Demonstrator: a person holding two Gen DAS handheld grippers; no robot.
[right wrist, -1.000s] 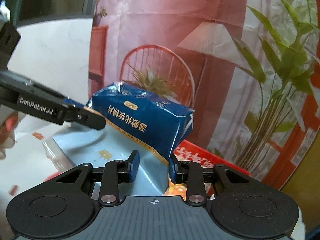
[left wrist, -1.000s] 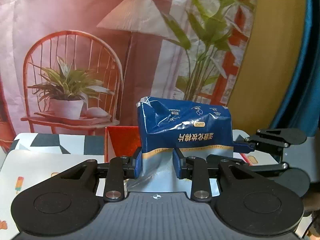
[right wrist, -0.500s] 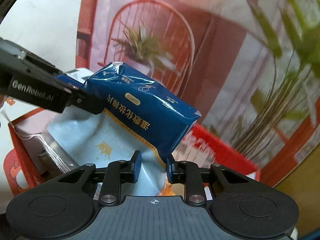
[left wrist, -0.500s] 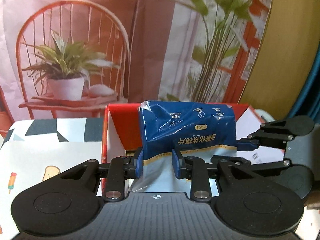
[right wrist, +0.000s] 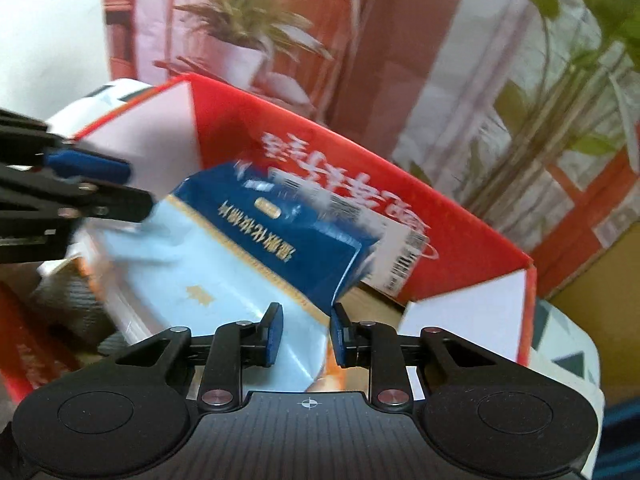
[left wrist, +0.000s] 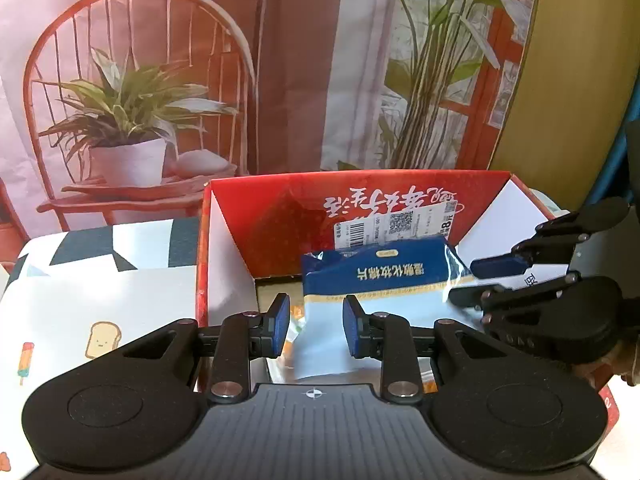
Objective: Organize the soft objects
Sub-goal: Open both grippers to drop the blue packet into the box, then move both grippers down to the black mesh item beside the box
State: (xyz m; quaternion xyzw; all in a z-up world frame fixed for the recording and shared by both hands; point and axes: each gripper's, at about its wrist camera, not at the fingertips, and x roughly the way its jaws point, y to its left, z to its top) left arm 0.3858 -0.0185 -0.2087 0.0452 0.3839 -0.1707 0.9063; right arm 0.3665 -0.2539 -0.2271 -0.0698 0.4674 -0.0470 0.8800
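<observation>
The left gripper (left wrist: 312,322) and right gripper (right wrist: 306,334), jaws narrowly parted, each pinched one end of a single blue pack (left wrist: 380,280). It lay crosswise, tilted, inside the one red box (left wrist: 280,216).

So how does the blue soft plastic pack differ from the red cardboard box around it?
The blue soft plastic pack is crinkled; the red cardboard box has stiff, flat walls. The pack is dark blue over pale blue; the box is red with white side panels. The pack is smaller and lies tilted inside the box, which stands open-topped. Both carry printed characters.
</observation>
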